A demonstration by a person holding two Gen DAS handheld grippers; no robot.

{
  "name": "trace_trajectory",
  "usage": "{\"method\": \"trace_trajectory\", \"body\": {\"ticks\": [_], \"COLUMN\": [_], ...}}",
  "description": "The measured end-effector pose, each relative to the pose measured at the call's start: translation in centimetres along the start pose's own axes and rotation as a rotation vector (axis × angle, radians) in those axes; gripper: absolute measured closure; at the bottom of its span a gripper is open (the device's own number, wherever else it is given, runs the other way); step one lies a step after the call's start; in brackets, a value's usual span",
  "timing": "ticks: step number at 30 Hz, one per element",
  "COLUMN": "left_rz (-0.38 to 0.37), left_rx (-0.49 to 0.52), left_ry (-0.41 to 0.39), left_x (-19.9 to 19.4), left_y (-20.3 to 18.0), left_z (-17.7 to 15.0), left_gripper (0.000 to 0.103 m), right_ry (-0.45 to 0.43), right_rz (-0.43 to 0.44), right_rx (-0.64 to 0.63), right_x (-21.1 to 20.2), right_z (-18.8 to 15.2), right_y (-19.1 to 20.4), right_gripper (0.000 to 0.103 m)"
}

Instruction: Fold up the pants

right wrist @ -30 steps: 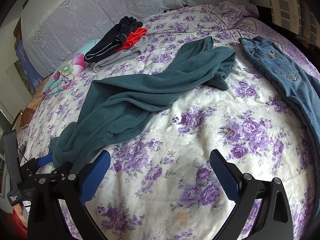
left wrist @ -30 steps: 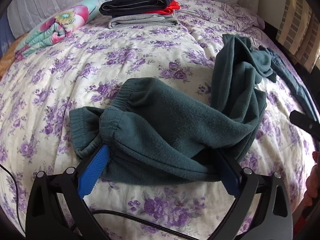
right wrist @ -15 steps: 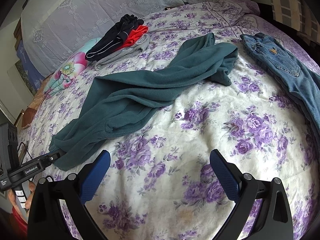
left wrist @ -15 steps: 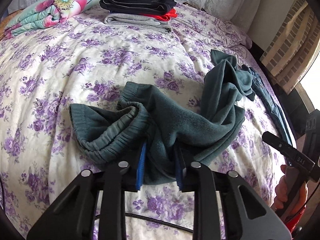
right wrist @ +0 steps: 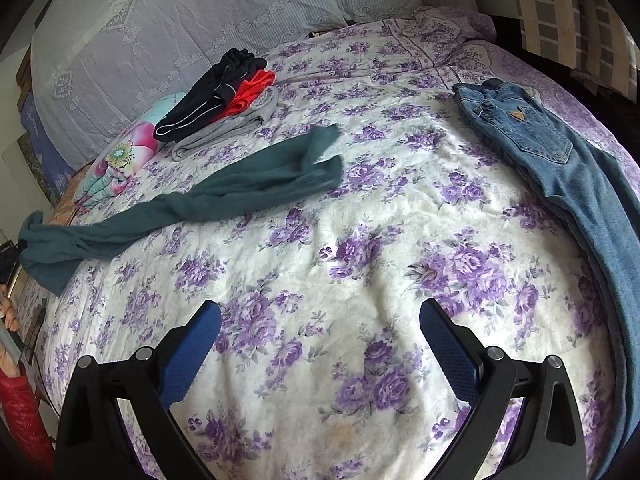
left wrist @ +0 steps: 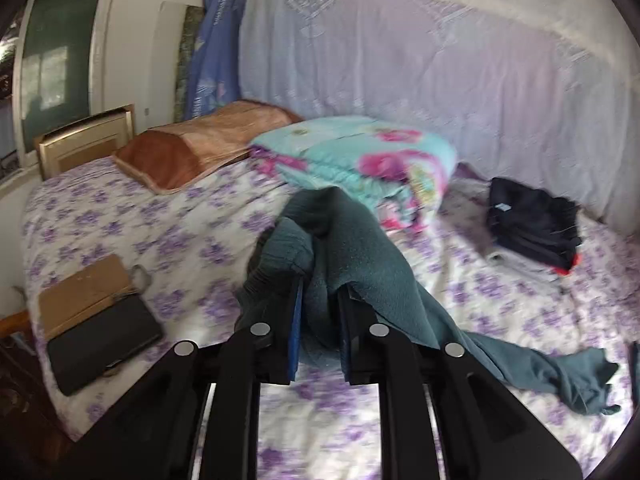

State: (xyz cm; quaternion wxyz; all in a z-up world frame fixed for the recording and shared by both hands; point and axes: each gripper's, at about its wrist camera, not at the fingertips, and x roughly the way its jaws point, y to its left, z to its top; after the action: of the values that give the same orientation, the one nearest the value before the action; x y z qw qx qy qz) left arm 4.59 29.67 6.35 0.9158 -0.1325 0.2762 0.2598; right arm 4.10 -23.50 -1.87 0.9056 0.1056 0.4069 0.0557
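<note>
Left gripper (left wrist: pixel 319 316): blue-padded fingers (left wrist: pixel 295 332) were seen nearly together, jaws closing, with a bunched fold of the green fleece pants (left wrist: pixel 352 264) pinched between the pads at lower centre of the left wrist view. The gathered waistband end was raised above the fingertips; the remainder of the garment was trailed down to the lower right of that frame onto the floral bedspread (left wrist: pixel 168 240).

Right gripper (right wrist: pixel 320 344): fingers (right wrist: pixel 448 344) were held wide apart at the bottom of the right wrist view, nothing between them, only bare bedspread (right wrist: pixel 360 240) beneath.

Green pants in the right wrist view (right wrist: pixel 240 184): stretched in a long band from centre frame toward the left edge, where the lifted end was drawn up.

Blue jeans (right wrist: pixel 560 168): laid flat along the right side of the right wrist frame, well apart from the green pants.

Folded stack of dark, red and grey clothes (right wrist: pixel 224 92): placed at upper left of centre, beside a rolled floral quilt (right wrist: pixel 120 160).

In the left wrist view a brown pillow (left wrist: pixel 200 140) was recorded at upper left, a cardboard-coloured book and a dark case (left wrist: pixel 104 336) at lower left.

A hand (right wrist: pixel 8 312) and red sleeve were partly shown at the far left edge of the right wrist frame
</note>
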Motion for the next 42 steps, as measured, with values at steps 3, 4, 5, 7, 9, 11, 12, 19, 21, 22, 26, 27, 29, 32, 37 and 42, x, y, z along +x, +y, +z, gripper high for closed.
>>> {"method": "trace_trajectory", "body": {"ticks": [3, 4, 5, 7, 9, 11, 12, 19, 21, 22, 26, 27, 29, 32, 37, 42], "left_rz": [0.004, 0.019, 0.024, 0.004, -0.008, 0.006, 0.013, -0.028, -0.037, -0.037, -0.022, -0.015, -0.003, 0.006, -0.018, -0.018], "left_rx": [-0.018, -0.018, -0.016, -0.040, -0.055, -0.050, -0.046, -0.067, -0.067, -0.062, -0.031, -0.025, -0.021, -0.025, -0.034, -0.009], "left_ry": [0.091, 0.095, 0.097, 0.095, 0.094, 0.088, 0.086, 0.102, 0.099, 0.097, 0.094, 0.097, 0.099, 0.098, 0.103, 0.123], "left_x": [2.5, 2.9, 3.2, 3.5, 3.7, 4.0, 4.2, 5.4, 5.4, 5.4, 5.4, 5.5, 5.6, 5.6, 5.6, 6.1], "left_y": [2.4, 3.0, 3.4, 4.2, 4.6, 4.9, 4.9, 5.1, 5.0, 4.9, 4.2, 4.1, 4.0, 4.1, 4.3, 3.8], "left_z": [-2.6, -3.4, -4.1, -4.9, -5.3, -5.8, -5.9, -6.3, -6.4, -6.4, -6.5, -6.4, -6.5, -6.5, -6.4, -6.4], "left_gripper": [0.088, 0.088, 0.088, 0.087, 0.085, 0.079, 0.073, 0.039, 0.033, 0.031, 0.026, 0.025, 0.025, 0.025, 0.018, 0.014], "right_ry": [0.032, 0.043, 0.057, 0.104, 0.149, 0.186, 0.184, 0.109, 0.080, 0.044, -0.125, -0.147, -0.190, -0.180, -0.179, -0.025], "right_rz": [0.000, 0.006, 0.021, 0.060, 0.105, 0.127, 0.117, 0.087, 0.167, 0.172, 0.153, 0.139, 0.055, -0.115, -0.051, 0.016], "right_rx": [-0.025, -0.034, -0.039, -0.034, -0.002, 0.037, 0.042, -0.081, -0.078, -0.099, -0.191, -0.191, -0.190, -0.202, -0.286, -0.142], "right_x": [2.0, 2.7, 3.6, 5.5, 7.6, 9.5, 10.1, 11.9, 11.5, 11.2, 10.8, 11.5, 13.7, 16.0, 13.4, 13.8], "right_z": [1.4, 2.0, 2.6, 3.8, 4.5, 4.4, 4.3, 6.6, 8.9, 10.6, 19.4, 22.1, 27.1, 30.0, 22.5, 16.3], "right_y": [1.1, 1.6, 2.0, 2.9, 3.4, 3.8, 4.1, 6.6, 7.3, 8.1, 11.9, 12.5, 13.4, 13.1, 11.1, 5.7], "right_gripper": [0.003, 0.003, 0.004, 0.004, 0.004, 0.004, 0.003, 0.081, 0.095, 0.095, 0.096, 0.096, 0.092, 0.026, 0.027, 0.026]}}
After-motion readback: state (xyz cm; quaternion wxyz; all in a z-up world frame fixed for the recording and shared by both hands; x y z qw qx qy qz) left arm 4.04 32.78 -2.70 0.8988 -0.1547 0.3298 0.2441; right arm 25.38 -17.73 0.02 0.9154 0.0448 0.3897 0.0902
